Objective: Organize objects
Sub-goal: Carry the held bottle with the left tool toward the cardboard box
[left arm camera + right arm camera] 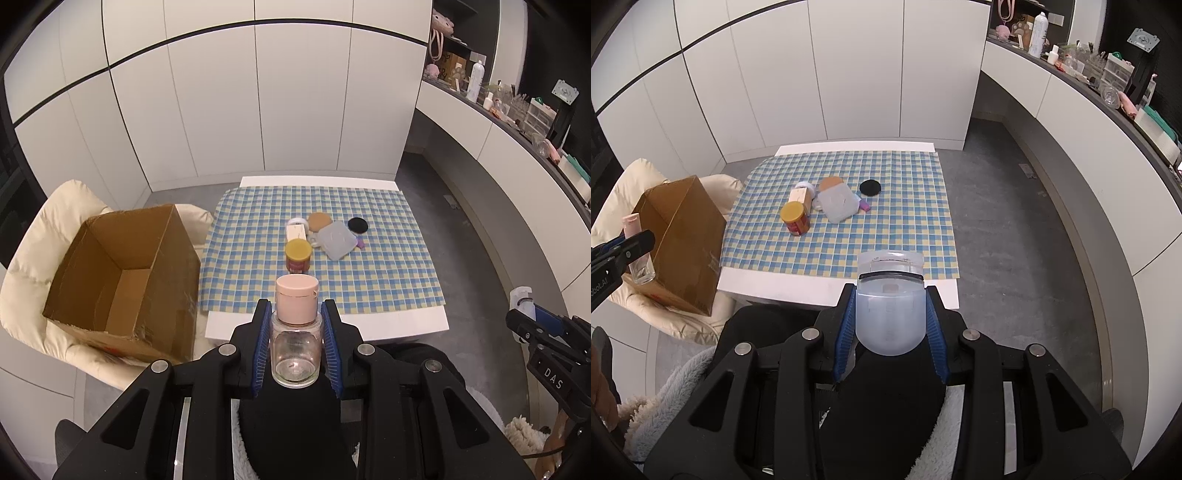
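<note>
Transport is the step in hand: both loads are lifted off the worktop [406, 325] with its blue-and-yellow checked cloth. The left gripper [295, 314] is clamped on a small clear glass bottle with a pink cap [295, 332]; the right gripper [890, 299] is closed around a translucent pale-blue plastic clip-like case [890, 317]. Next, I judge, each must swing left to the open brown cardboard box [122, 280] on the cream cushion and release inside, one at a time to avoid collision.
</note>
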`<state>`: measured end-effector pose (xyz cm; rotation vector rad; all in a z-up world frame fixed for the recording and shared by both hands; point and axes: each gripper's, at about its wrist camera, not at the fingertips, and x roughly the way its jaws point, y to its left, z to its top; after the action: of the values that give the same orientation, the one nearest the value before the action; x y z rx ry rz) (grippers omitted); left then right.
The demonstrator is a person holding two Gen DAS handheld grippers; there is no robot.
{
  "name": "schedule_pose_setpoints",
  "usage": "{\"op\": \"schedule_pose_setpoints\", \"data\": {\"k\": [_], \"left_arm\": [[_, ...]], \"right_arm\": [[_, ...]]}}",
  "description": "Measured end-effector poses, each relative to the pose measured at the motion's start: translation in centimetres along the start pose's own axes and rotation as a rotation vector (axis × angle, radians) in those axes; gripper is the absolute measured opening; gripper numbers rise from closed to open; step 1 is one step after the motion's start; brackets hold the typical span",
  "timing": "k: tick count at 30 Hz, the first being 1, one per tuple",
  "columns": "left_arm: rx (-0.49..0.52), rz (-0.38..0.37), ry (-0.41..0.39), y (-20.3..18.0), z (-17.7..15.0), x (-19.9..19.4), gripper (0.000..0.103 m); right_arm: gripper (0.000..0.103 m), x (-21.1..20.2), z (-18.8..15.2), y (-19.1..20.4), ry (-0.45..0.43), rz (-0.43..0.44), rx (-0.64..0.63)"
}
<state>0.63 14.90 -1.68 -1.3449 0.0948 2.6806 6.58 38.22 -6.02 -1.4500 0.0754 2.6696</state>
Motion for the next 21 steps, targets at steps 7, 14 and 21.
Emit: {"op": "schedule_pose_setpoints", "data": {"k": [7,14,21], "left_arm": [[-0.002,0.003,-0.003,0.14,-0.33,-0.28,0.027],[-0.006,0.002,-0.012,0.25,-0.24,-0.70,0.027],[-0.004,0.003,-0.011,0.41,-0.56,-0.84,0.027]], "right_arm": [[0.038,-0.39,-0.39,0.40,-0.007,0.002,-0.012],[0.038,-0.68,-0.52,0.54,-0.012,0.002,-0.013],[0.038,-0.90,-0.70,0.63,-0.009,0.004,-0.018]]}}
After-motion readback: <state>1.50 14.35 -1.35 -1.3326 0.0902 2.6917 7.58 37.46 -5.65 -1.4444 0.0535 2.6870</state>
